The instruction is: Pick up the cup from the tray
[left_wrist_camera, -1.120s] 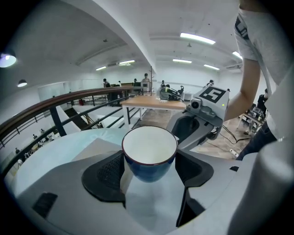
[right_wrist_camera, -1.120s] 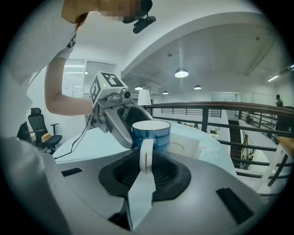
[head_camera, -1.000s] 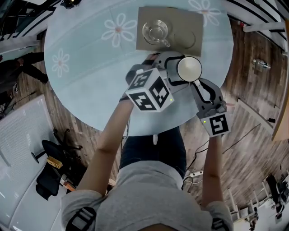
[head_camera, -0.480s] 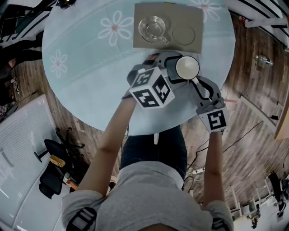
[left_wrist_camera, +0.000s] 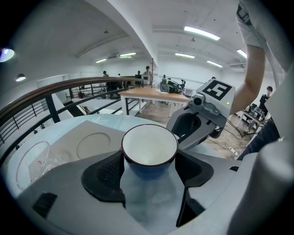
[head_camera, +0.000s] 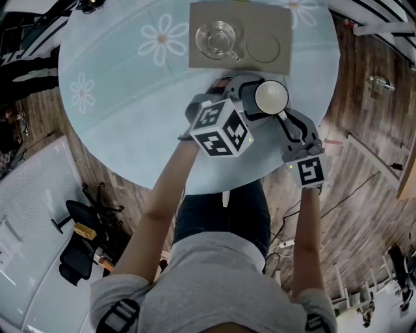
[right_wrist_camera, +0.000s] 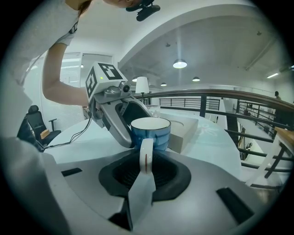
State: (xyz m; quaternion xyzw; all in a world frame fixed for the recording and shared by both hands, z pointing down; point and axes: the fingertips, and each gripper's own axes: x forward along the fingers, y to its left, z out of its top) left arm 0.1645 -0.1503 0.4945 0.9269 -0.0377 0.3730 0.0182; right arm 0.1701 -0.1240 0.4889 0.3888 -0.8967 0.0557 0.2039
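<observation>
Left gripper view shows your left claw (left_wrist_camera: 149, 169) pinching the cup (left_wrist_camera: 149, 146) across its blue body, a dark pad pressed to each side just under the rim. The white inside looks dry and empty, so nothing should slop.

In the head view the glass mug (head_camera: 218, 38) sits on the left of the tray (head_camera: 279, 19), and the round recess (head_camera: 263, 47) to its right is bare. The cup is off the tray, between your two claws over the bench (head_camera: 117, 97), just beside the tray's near edge. You cannot tell from here whether its foot touches the cloth.

Right gripper view shows your right claw (right_wrist_camera: 144, 176) pressed almost together on the thin white handle (right_wrist_camera: 146, 153), with the cup body beyond it.

Judge the cup as glazed ceramic: stiff, with some weight for its size, slick under the pads and likely to chip or break if it drops. The body grip is the one that should carry it, since the pads meet a broad wall there. The handle is narrow and set to one side, so a pinch there steadies the cup but would let it swing if it held alone. Keep both squeezes firm but not hard, and keep the rim level.
</observation>
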